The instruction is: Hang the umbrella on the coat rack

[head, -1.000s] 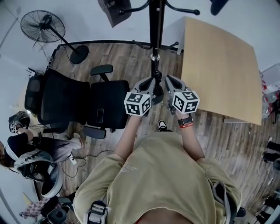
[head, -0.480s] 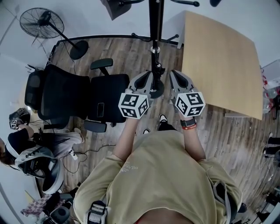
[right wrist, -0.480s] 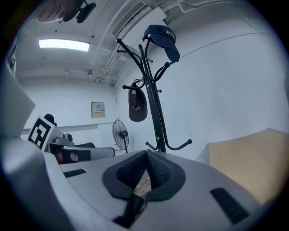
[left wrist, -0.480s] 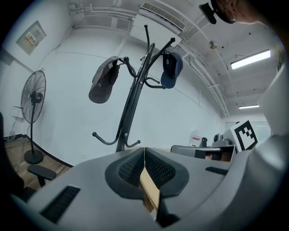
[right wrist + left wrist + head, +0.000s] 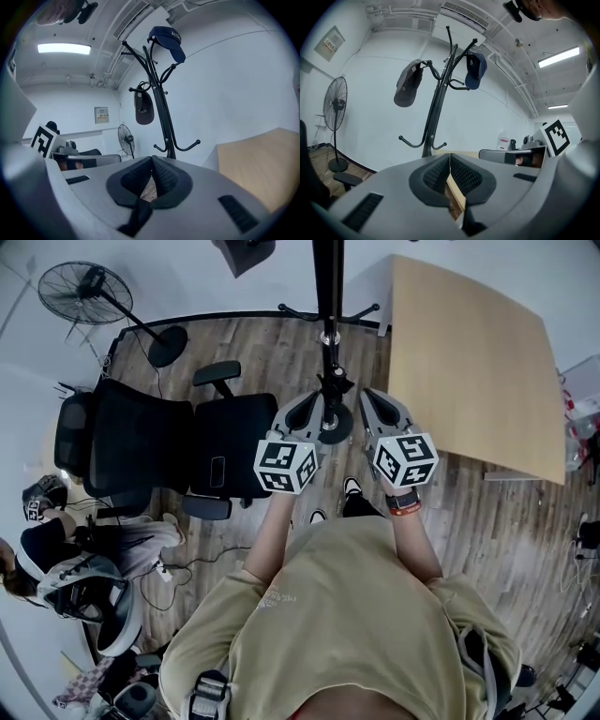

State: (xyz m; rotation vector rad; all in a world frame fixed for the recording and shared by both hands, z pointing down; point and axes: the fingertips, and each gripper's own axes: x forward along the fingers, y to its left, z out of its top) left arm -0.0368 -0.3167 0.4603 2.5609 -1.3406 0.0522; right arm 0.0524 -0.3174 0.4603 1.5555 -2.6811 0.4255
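Coat rack (image 5: 327, 287), black with curved hooks, stands on the wood floor (image 5: 281, 352) just beside the corner of a light wooden table (image 5: 469, 362); in the head view its pole rises between the two grippers, and its round base shows between their tips. Left gripper (image 5: 316, 399): jaws closed together with nothing between them, as the left gripper view confirms (image 5: 449, 157). Right gripper (image 5: 366, 397): jaws likewise pressed together and empty (image 5: 152, 159). Both point toward the rack and are held side by side in front of the person's chest. Upper hooks carry a grey cap (image 5: 407, 86) and a blue cap (image 5: 474, 70). A black office chair (image 5: 187, 451) stands left of the rack, and a pedestal fan (image 5: 89, 296) stands beyond it near the wall.
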